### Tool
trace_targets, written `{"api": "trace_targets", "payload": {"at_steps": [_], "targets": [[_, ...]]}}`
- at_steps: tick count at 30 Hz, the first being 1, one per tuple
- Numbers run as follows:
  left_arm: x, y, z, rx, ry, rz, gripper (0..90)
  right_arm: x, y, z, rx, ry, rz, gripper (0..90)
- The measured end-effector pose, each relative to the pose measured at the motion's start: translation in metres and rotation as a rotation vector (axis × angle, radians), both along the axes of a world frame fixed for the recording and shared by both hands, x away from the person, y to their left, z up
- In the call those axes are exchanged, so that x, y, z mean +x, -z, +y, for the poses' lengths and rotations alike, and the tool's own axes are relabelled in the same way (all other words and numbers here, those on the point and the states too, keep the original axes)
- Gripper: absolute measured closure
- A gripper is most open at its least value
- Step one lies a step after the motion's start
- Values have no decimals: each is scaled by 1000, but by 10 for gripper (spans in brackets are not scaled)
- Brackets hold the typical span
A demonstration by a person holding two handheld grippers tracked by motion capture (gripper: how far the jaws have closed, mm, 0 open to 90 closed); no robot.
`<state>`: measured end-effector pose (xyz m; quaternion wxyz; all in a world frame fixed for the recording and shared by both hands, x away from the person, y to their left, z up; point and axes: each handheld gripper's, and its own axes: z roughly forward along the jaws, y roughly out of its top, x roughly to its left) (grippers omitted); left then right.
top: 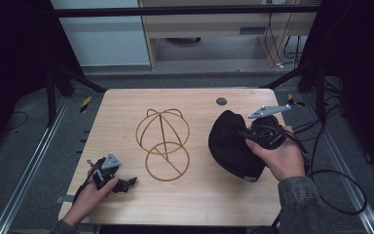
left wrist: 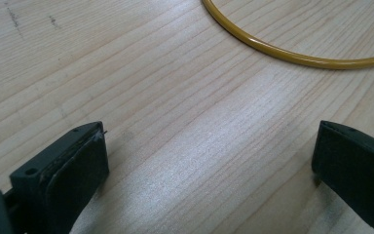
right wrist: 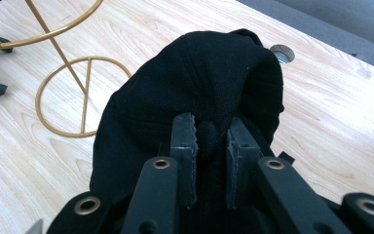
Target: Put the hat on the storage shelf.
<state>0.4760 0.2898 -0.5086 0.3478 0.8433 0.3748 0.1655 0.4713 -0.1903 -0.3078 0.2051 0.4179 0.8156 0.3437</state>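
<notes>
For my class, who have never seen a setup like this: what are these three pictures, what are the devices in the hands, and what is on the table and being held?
No robot here: a person holds a hand-operated two-jaw gripper in each hand. The high view looks down on a wooden table. The other two pictures come from cameras riding on the grippers, looking along their black jaws.

On the table stands a gold wire stand, with a ring base and a domed top. Beside it is a black cap.

The right gripper has its jaws closed on a fold of the cap. The left gripper sits low near the table's front left, jaws wide apart and holding nothing, with the stand's ring just ahead.
</notes>
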Motion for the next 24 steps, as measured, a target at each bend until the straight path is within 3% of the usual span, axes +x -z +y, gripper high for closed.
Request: {"api": "trace_targets", "payload": {"at_steps": [24], "targets": [[0, 0, 0, 2, -1, 2, 0, -8, -49, 4, 48, -34, -60, 776]]}}
